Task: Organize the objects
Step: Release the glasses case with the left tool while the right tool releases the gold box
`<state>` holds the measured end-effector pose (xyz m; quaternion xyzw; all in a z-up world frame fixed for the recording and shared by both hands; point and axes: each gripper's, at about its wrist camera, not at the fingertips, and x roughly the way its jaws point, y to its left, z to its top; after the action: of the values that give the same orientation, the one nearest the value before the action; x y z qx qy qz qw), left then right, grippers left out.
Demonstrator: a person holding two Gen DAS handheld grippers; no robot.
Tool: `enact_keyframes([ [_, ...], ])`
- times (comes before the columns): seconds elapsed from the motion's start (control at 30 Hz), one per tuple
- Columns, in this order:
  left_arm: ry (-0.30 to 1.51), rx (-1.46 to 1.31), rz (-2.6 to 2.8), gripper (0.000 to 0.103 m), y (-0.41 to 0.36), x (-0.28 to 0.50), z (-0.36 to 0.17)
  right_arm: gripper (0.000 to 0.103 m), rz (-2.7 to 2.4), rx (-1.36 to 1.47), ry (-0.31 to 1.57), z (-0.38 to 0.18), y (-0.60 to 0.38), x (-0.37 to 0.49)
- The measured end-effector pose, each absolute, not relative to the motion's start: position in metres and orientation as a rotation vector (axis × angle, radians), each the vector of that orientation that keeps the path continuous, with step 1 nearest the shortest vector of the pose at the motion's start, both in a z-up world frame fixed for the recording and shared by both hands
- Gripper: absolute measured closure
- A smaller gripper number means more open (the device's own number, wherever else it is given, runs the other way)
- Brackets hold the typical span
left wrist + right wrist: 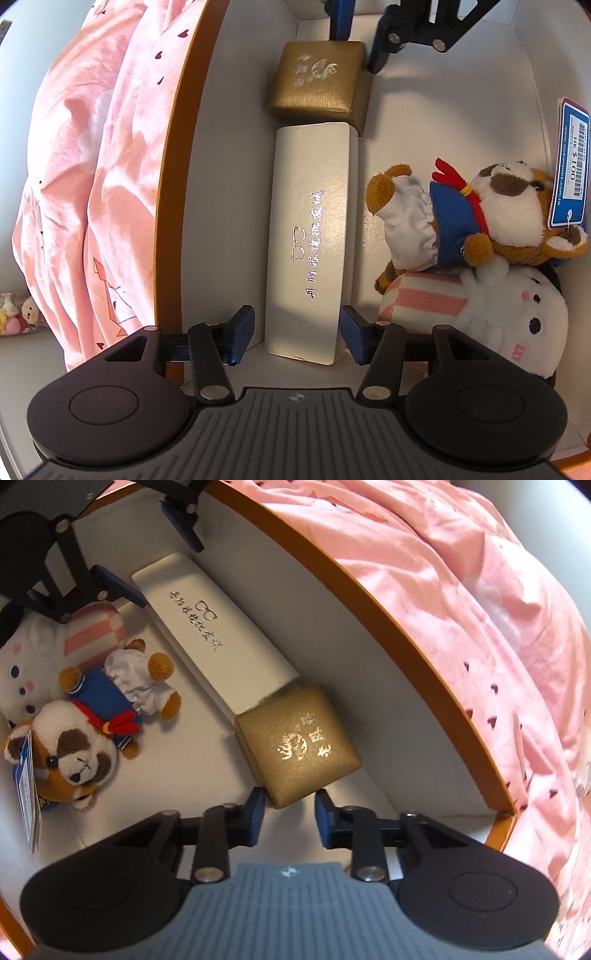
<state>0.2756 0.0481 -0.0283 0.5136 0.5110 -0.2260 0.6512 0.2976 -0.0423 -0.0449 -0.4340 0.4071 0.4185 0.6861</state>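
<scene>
Lying end to end along the box (532,74) wall, the white case (308,240) and gold box (297,744) look stiff, light and slick, so take them across their flat sides; your left gripper (297,334) straddles the case spread, your right gripper (290,818) hangs narrowed, pinching nothing.

White plush (517,314) — partly under the dog toy (491,210); tag (570,162) edge-cropped
</scene>
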Motion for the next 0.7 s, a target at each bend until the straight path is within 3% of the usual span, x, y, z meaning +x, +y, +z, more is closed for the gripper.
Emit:
enact_keyframes([
  [0.1, 1.173, 1.137, -0.510, 0.046, 0.064, 0.255, -0.037, 0.085, 0.963, -1.047, 0.850, -0.046, -0.043, 0.292],
  [0.37, 1.180, 1.107, -0.495, 0.048, 0.075, 0.232, -0.046, 0.085, 0.959, -1.027, 0.864, -0.042, -0.045, 0.291],
  [0.53, 1.156, 1.097, -0.490, 0.048, 0.072, 0.221, -0.032, 0.073, 0.937, -0.998, 0.853, -0.030, -0.050, 0.283],
  [0.7, 1.095, 0.973, -0.468, 0.048, 0.070, 0.196, -0.001, 0.072, 0.876, -0.924, 0.842, -0.001, -0.067, 0.266],
])
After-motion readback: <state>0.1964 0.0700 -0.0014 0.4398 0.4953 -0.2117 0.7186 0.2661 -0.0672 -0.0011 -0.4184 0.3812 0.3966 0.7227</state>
